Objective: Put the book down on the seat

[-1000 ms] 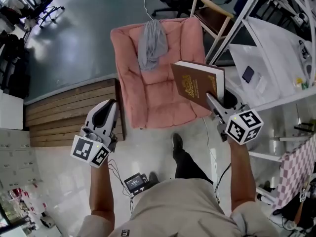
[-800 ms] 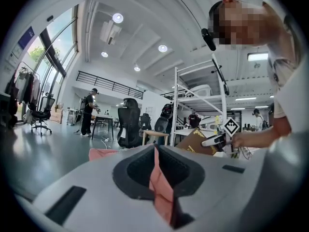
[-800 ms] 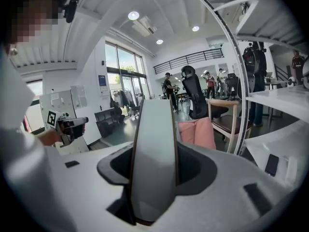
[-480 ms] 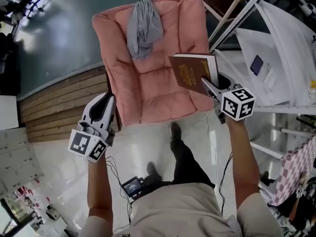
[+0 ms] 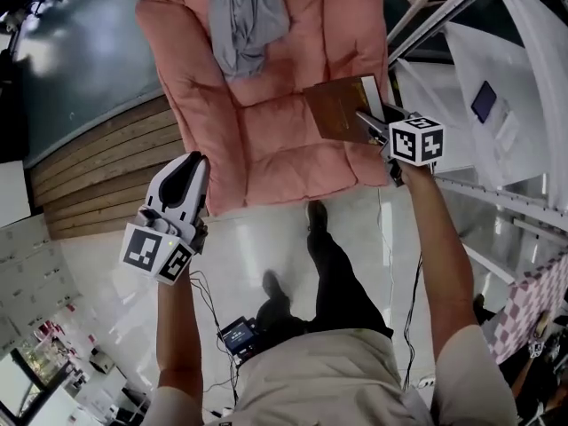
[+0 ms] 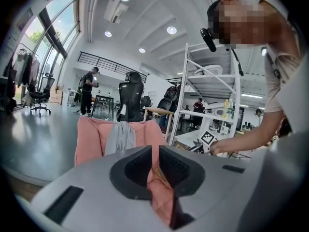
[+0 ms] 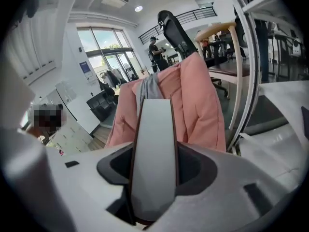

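Observation:
A brown hardcover book (image 5: 342, 109) hangs over the right side of the pink cushioned chair's seat (image 5: 266, 140). My right gripper (image 5: 368, 124) is shut on its near edge. In the right gripper view the book's white page edge (image 7: 153, 149) fills the space between the jaws of the right gripper (image 7: 153, 173), pointing at the pink chair (image 7: 203, 105). My left gripper (image 5: 188, 169) hangs left of the chair above the floor, shut and holding nothing. The left gripper view looks past the left gripper (image 6: 153, 166) toward the chair (image 6: 91, 137).
A grey cloth (image 5: 244, 16) is draped down the chair's backrest. A wooden platform (image 5: 98, 176) lies left of the chair. A white metal shelf rack (image 5: 497, 105) stands close on the right. The person's shoe (image 5: 317, 216) is just before the seat's front edge.
The right gripper has carried the book forward, further over the seat, and the chair has slid up the head view. The left gripper has hardly moved.

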`<action>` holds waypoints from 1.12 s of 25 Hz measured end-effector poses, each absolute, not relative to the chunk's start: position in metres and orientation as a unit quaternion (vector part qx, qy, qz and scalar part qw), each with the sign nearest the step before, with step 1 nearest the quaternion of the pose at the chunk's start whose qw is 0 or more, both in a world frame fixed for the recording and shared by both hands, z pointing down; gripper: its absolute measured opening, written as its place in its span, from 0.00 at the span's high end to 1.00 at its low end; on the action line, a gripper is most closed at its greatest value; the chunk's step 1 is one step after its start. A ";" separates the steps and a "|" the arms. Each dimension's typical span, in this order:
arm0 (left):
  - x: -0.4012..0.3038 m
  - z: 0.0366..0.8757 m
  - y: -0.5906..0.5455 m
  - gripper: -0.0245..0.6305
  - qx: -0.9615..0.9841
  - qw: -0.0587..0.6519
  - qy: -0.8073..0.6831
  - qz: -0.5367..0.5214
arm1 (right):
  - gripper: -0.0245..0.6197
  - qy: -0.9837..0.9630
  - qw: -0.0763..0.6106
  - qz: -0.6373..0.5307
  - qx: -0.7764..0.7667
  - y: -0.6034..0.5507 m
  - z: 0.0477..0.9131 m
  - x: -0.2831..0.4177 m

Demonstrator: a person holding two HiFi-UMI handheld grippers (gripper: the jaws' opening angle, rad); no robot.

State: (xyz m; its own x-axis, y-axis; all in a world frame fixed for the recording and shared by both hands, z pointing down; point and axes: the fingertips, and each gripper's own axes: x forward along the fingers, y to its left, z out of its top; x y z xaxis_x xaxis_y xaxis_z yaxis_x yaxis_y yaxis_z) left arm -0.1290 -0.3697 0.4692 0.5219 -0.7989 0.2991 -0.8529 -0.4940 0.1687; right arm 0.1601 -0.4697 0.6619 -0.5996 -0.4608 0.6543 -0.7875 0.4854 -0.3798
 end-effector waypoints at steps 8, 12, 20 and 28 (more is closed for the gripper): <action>-0.121 0.512 -0.381 0.93 0.849 0.174 -0.487 0.106 | 0.63 -0.807 0.280 0.382 0.352 -0.491 0.752 0.164; -0.116 0.523 -0.387 0.93 0.848 0.178 -0.487 0.108 | 0.63 -0.801 0.299 0.394 0.339 -0.497 0.782 0.162; -0.105 0.538 -0.393 0.93 0.850 0.185 -0.482 0.105 | 0.62 -0.780 0.334 0.406 0.341 -0.502 0.820 0.167; -0.109 0.539 -0.391 0.93 0.850 0.188 -0.480 0.105 | 0.58 -0.771 0.357 0.380 0.367 -0.506 0.827 0.170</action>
